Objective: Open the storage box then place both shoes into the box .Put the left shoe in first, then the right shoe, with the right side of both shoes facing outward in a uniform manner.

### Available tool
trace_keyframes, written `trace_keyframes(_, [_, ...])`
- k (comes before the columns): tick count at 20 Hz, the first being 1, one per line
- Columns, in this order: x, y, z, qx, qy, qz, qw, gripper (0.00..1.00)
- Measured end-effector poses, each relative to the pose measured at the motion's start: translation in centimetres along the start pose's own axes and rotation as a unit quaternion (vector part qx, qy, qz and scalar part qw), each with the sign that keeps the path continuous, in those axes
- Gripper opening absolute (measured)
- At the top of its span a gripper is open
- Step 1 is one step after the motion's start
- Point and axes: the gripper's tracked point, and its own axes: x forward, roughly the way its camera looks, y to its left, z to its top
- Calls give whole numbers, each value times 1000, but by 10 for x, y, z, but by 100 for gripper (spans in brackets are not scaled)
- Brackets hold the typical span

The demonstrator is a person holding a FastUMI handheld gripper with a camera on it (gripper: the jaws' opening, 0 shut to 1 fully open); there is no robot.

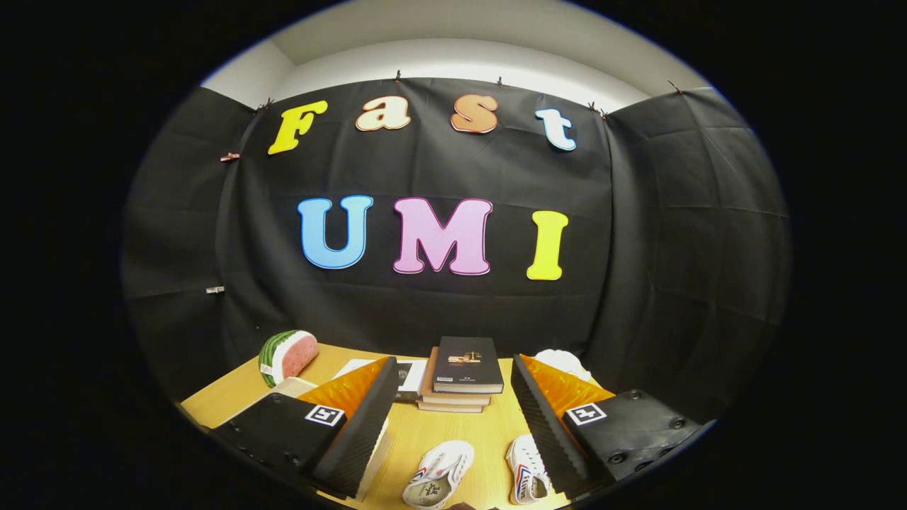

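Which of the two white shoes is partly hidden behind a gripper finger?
The shoe with red and blue stripes, tucked against the right finger of the open gripper. The other shoe lies fully visible on the table between the fingers.

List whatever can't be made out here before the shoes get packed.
- Storage box: gripper view, mostly hidden behind the left of the open fingers; open or closed unclear.
- Right-hand shoe: partly covered by the right finger.
- White object beyond the right finger: mostly hidden, identity unclear.
- Book cover: too small to make out.
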Motion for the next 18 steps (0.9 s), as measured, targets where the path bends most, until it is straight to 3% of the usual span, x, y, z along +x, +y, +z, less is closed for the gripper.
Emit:
trace_keyframes(10, [5, 10, -29, 4, 37, 21, 999, 97])
trace_keyframes(15, [6, 33, -57, 13, 93, 62, 994, 98])
trace_keyframes(18, [0, 54, -79, 46, 145, 100, 983, 97])
